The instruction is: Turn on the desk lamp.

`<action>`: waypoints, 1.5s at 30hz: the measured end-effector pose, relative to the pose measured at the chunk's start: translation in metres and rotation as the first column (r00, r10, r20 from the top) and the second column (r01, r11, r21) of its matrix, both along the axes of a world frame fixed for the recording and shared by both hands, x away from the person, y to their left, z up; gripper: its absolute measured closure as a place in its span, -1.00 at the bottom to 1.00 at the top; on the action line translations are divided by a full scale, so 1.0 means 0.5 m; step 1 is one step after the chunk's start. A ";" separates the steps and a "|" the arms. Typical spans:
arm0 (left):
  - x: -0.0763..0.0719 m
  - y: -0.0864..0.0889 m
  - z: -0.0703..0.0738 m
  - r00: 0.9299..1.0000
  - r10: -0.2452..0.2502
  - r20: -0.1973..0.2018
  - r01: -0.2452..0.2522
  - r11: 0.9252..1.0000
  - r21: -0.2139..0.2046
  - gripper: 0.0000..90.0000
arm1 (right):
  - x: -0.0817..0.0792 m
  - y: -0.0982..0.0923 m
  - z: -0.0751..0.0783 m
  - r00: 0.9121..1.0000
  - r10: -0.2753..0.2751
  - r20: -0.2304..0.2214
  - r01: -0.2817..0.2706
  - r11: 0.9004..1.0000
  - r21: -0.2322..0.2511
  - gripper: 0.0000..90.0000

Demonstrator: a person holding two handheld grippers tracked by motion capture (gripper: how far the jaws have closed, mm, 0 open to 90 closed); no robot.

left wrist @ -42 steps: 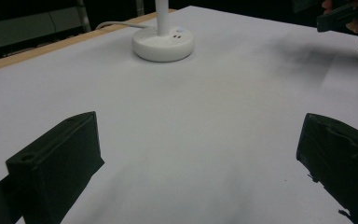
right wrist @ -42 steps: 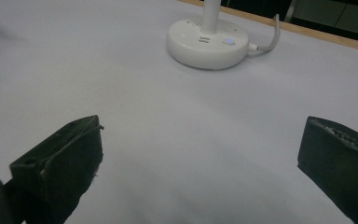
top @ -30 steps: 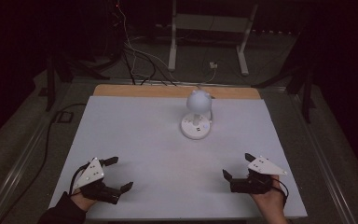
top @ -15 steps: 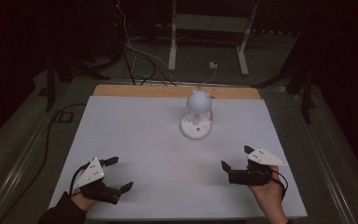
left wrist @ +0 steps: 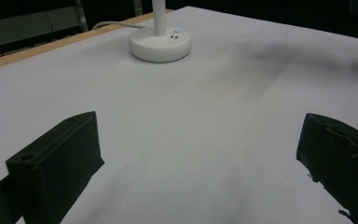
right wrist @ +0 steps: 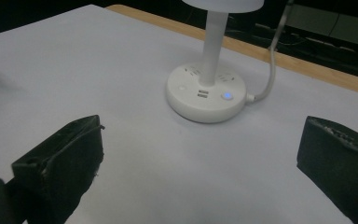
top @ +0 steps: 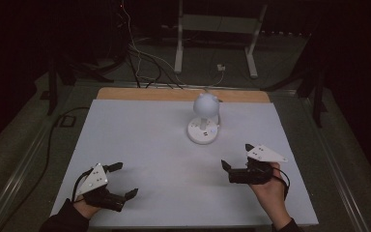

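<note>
Both claws, left (top: 124, 180) and right (top: 236, 158), wide apart and empty, near white lamp (top: 203, 120).

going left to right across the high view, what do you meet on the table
left gripper → white desk lamp → right gripper

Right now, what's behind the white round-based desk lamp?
Behind the white round-based desk lamp a white cable leaves its base toward the bare wooden table edge. Beyond that is dark floor with cables; the cable's far end isn't traceable.
</note>
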State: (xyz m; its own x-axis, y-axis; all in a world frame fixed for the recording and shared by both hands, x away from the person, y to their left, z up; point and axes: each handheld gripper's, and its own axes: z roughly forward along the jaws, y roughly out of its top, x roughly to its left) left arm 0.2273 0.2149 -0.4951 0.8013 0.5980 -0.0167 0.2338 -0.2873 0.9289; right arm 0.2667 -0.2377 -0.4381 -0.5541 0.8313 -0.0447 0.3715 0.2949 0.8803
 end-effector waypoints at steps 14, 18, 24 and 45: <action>-0.001 0.000 0.000 1.000 -0.003 0.000 0.003 1.000 0.003 -0.99 | 0.026 0.040 0.020 1.000 -0.015 0.016 0.015 1.000 0.004 -1.00; 0.000 0.000 0.000 1.000 -0.002 -0.002 0.002 1.000 0.001 -0.99 | 0.033 0.054 0.025 0.999 -0.021 0.027 0.021 1.000 0.000 -1.00; -0.001 0.000 0.001 1.000 -0.004 0.000 0.004 1.000 -0.001 -0.99 | 0.048 0.076 0.030 0.999 -0.022 0.032 0.022 1.000 0.013 -1.00; -0.003 0.000 0.003 1.000 -0.010 0.006 0.010 1.000 -0.006 -0.99 | 0.095 0.180 0.019 0.992 -0.101 0.069 0.098 0.994 0.056 -1.00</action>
